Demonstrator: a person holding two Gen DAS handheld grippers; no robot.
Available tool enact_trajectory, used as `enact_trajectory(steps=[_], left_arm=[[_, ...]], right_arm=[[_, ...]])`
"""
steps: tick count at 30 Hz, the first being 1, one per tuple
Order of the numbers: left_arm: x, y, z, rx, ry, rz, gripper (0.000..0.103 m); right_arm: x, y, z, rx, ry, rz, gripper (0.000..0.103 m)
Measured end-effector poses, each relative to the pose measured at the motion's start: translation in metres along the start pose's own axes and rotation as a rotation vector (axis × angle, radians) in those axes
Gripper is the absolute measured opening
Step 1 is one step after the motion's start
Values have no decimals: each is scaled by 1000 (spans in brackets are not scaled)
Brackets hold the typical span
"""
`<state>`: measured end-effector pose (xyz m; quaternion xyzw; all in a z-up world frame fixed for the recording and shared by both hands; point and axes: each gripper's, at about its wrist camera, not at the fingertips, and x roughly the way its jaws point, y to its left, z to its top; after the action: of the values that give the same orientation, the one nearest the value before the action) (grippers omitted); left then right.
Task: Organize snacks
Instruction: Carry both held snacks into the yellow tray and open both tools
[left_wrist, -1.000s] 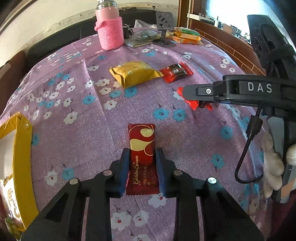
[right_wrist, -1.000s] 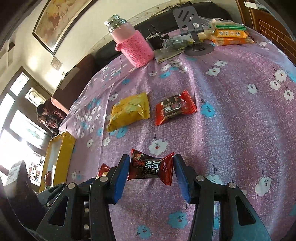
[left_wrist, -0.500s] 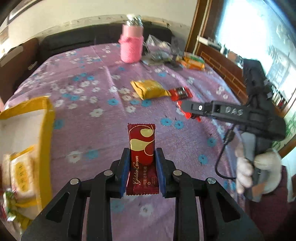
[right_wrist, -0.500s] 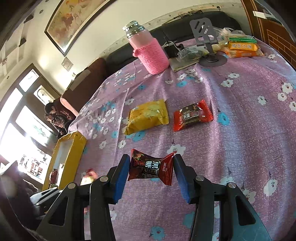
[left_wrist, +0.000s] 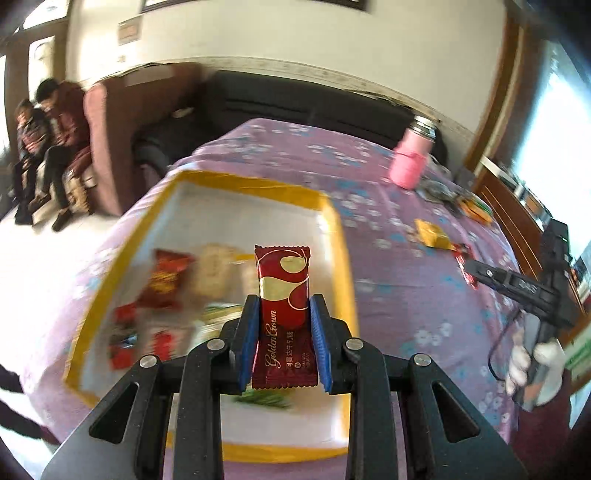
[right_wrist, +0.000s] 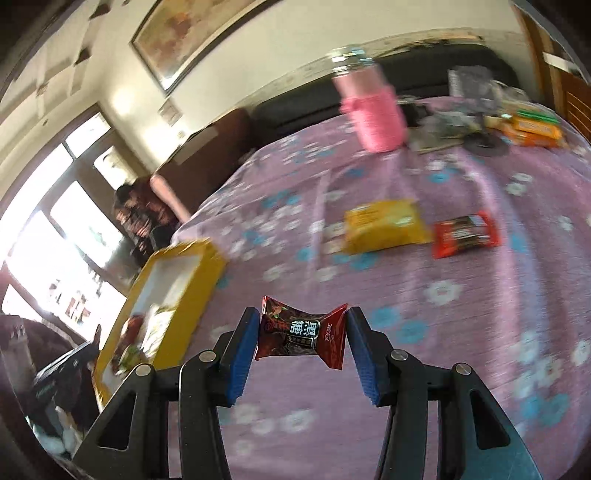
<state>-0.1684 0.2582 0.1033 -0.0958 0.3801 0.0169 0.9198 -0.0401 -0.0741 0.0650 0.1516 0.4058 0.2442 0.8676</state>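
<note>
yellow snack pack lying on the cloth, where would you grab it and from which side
The yellow snack pack lies flat on the purple cloth, long axis across the right wrist view. Probably best to come from above and pinch across its short width near the puffy middle, away from the red packet beside its right end.

Floral-clothed table (right_wrist: 461, 317), yellow-rimmed box (left_wrist: 334, 236), snacks

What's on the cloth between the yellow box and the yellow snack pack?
Nothing: in the right wrist view only bare floral tablecloth lies between the yellow box and the yellow snack pack.
</note>
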Motion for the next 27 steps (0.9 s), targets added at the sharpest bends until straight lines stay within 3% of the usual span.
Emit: enact_trajectory(steps=[14,20,25,27], left_arm=[[14,50,-32,-96,57,-9,25],[12,61,-35,-123,60,-18,25],[6,62,-33,-126,49,-34,27],[3,62,-32,-128,45,-35,33]], right_arm=[[51,191,-54,-320,163,169,49],[82,220,-73,-397,200,129,49],[94,228,-84,-466,170,47,53],[93,229,-86,-473,156,40,53]])
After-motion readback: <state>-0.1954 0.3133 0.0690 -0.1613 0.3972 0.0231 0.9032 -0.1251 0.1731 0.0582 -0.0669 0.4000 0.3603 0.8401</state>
